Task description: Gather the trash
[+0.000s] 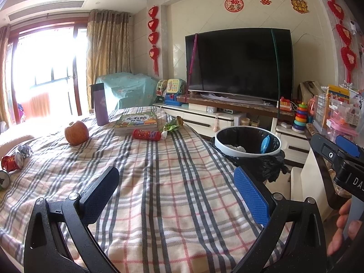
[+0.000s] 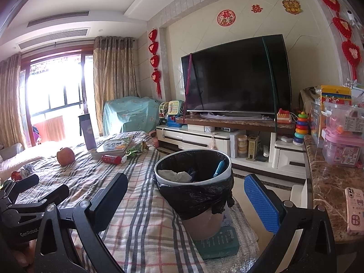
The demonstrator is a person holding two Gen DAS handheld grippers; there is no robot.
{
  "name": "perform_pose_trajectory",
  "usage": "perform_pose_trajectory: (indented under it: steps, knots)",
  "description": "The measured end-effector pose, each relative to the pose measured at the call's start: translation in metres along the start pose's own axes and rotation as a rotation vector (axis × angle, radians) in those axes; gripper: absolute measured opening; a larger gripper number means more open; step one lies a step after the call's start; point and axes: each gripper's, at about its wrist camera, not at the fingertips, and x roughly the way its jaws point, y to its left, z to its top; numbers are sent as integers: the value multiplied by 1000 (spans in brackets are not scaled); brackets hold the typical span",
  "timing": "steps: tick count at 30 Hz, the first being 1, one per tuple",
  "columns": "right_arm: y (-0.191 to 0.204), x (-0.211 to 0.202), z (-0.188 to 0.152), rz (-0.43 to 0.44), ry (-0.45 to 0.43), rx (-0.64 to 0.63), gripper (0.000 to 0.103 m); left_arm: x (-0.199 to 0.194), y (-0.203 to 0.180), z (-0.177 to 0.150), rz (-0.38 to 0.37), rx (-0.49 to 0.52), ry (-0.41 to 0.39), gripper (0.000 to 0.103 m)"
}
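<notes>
- Beside the table's right edge stands the trash bin (image 2: 193, 182), white-rimmed with a black liner; crumpled paper (image 2: 174, 175) and a blue item (image 2: 218, 168) lie inside.
- Across the room sit a dark television (image 2: 236, 82) and curtained windows on the far left.
- Plaid cloth (image 1: 159, 182) covers the table; far on it are books (image 1: 136, 124), a purple flask (image 1: 100, 104) and an apple (image 1: 76, 133).
- Trash waits there: a red can (image 1: 146, 134) lying near the books, a green wrapper (image 1: 173, 125) just beyond, crushed red cans (image 1: 11, 162) at far left.
- Left gripper (image 1: 179, 193) and right gripper (image 2: 191, 195) both hover released, holding nothing.

Right gripper (image 2: 185, 188) gapes before lined bin (image 2: 193, 182).
</notes>
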Motion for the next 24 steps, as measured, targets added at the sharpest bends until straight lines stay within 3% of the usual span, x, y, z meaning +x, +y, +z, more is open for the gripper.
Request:
perform_pose_trajectory:
  steps: [24]
  knots:
    - [2,0,0,23,1,12,103,7,2,-4,-18,-2,23,103]
